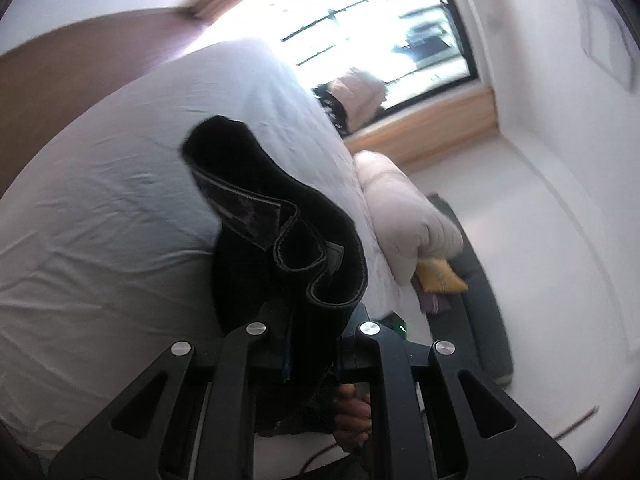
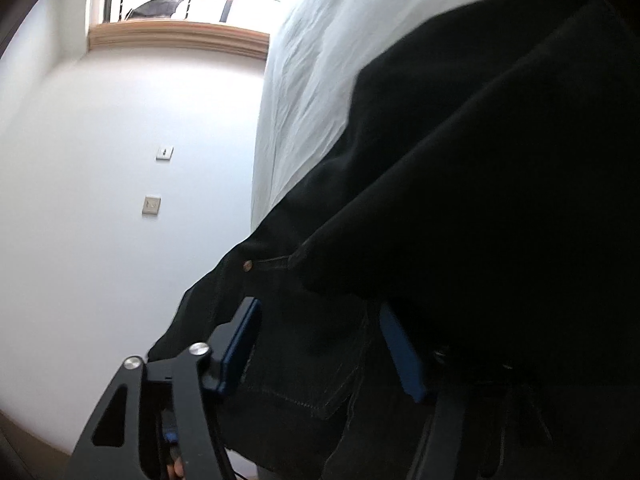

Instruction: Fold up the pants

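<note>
Above the bed (image 1: pixel 100 200), left gripper (image 1: pixel 308 320) clamps black pants (image 1: pixel 280 220).

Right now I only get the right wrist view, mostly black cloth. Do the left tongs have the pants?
Observer: Yes. The left tongs are shut on a bunched fold of the black pants.
Operator: Which part of them?
Observer: A stitched hem edge curls just above the grip.
Operator: Anything else near the bed over there?
Observer: A rolled pale quilt lies along the edge of the white sheet.
</note>
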`<state>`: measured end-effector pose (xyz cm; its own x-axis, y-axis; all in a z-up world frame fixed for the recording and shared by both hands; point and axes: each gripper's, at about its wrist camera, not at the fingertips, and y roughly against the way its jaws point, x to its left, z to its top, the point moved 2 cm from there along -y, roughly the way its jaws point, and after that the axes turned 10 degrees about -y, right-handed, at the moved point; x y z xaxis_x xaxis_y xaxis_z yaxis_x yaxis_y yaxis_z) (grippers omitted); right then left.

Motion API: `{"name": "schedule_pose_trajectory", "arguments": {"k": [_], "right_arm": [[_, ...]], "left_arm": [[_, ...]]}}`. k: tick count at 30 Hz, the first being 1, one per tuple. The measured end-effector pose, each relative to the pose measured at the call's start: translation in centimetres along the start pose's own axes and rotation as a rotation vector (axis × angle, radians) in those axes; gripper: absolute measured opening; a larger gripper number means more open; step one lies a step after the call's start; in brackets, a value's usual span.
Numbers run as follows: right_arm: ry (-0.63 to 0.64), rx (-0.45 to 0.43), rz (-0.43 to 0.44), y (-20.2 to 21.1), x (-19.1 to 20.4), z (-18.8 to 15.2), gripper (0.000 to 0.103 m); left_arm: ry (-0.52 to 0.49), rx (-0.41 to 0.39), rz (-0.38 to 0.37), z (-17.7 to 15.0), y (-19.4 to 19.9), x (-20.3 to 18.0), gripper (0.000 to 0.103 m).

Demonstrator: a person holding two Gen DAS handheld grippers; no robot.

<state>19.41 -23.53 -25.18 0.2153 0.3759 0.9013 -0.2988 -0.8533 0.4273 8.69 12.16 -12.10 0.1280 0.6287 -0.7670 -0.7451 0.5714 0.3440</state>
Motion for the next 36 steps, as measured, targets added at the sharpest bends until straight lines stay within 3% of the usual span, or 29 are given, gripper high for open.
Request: {"name": "schedule_pose_trajectory", "arguments": {"k": [3, 7, 12, 15, 17, 18, 19, 22, 30, 34, 36], "right_arm": [[-0.008, 0.011, -0.023, -0.1, -0.6, 0.1, 0.045], [-0.125, 0.024, -0.031, -0.1, -2.2, 0.8, 0.024], [-0.127, 0.019, -0.047, -0.6, -3.0, 0.5, 0.002], [-0.153, 0.020, -0.038, -0.7, -3.4, 0.5, 0.002], [-0.140, 0.033, -0.055, -0.6, -2.2, 0.5, 0.020], [-0.120, 0.033, -0.036, -0.5, -1.3, 0.6, 0.046], [-0.105, 0.026, -0.019, -0.3, -0.4, 0.7, 0.063], [-0.074, 0.018, -0.007, -0.6, 1.3, 1.5, 0.080], [-0.143, 0.012, -0.002, -2.3, 0.2, 4.1, 0.081], [-0.038, -0.043, -0.010, -1.9, 0.6, 2.3, 0.080], [-0.036, -0.027, 0.001, -1.5, 0.4, 1.6, 0.080]], "left_arm": [[-0.102, 0.038, -0.023, -0.3, -0.6, -3.4, 0.012], [-0.236, 0.087, -0.044, -1.2, -2.5, -7.8, 0.012], [-0.313, 0.136, -0.088, -2.4, -4.4, -11.6, 0.012], [-0.337, 0.170, -0.112, -3.4, -5.6, -13.2, 0.012], [-0.344, 0.180, -0.115, -3.7, -5.7, -13.9, 0.012], [-0.342, 0.183, -0.115, -3.9, -5.7, -14.0, 0.012], [-0.337, 0.182, -0.114, -4.0, -5.8, -14.2, 0.012], [-0.323, 0.179, -0.110, -3.9, -5.4, -14.3, 0.012], [-0.328, 0.204, -0.136, -4.1, -6.6, -14.8, 0.012], [-0.360, 0.224, -0.164, -4.5, -8.1, -16.2, 0.012], [-0.359, 0.221, -0.166, -4.5, -8.5, -16.4, 0.012]]}}
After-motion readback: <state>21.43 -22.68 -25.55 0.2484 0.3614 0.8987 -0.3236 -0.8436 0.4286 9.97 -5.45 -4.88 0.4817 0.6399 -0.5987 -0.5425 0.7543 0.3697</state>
